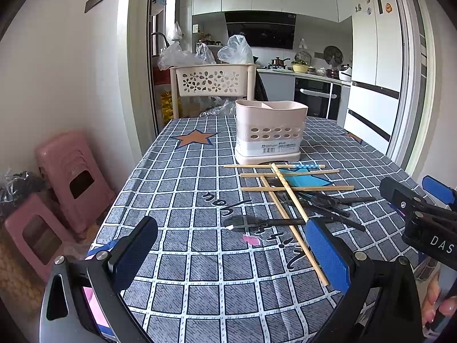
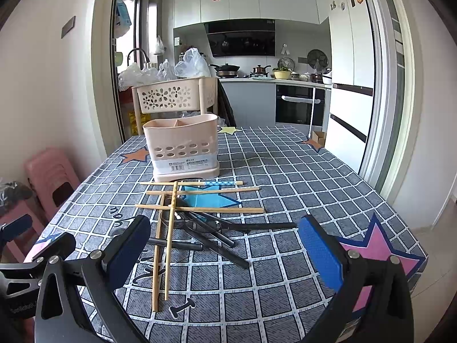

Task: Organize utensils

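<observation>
Both tongs gape wide, nothing held: left gripper (image 1: 231,254), right gripper (image 2: 225,253). Wooden chopsticks (image 2: 200,209) lie crisscrossed w/ black utensils (image 2: 217,237) on checked tablecloth (image 2: 285,171), just in front of pink utensil holder (image 2: 182,148).

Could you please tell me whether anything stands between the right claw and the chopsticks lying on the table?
Nothing visible does: the open right claw faces the wooden chopsticks across bare checked tablecloth; black utensils lie beside them.
</observation>
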The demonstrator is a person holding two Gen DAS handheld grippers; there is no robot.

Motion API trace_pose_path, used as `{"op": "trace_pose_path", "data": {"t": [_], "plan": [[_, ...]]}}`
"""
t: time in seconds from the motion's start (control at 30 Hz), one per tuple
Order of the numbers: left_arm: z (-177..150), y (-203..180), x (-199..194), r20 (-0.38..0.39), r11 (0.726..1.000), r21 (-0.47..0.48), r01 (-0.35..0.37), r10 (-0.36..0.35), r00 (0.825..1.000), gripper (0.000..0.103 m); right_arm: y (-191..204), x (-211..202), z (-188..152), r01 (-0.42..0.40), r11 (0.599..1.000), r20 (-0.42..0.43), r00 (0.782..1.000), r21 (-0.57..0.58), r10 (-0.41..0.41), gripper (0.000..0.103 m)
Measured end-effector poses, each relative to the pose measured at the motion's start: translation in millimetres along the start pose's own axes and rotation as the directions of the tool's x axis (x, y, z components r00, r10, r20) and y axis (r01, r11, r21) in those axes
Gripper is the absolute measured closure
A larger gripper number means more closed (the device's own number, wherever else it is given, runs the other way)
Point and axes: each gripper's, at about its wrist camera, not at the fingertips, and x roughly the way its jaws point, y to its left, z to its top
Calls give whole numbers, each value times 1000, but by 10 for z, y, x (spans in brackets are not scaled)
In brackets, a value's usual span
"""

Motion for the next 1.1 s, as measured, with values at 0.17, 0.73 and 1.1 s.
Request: {"op": "trace_pose_path", "data": {"t": [0.17, 0.73, 1.1], "plan": [[1, 2, 11, -2, 1000, 5, 3, -3, 1000, 0, 2, 3, -6, -3, 1000, 2, 1000, 2, 3, 0], [-10, -11, 14, 0, 1000, 7, 2, -2, 1000, 0, 20, 9, -4, -4, 1000, 5, 1000, -3, 4, 0], [-8, -7, 13, -2, 1000, 8, 2, -2, 1000, 0, 34, 0, -6, -4, 1000, 6, 1000, -3, 4, 0]]}}
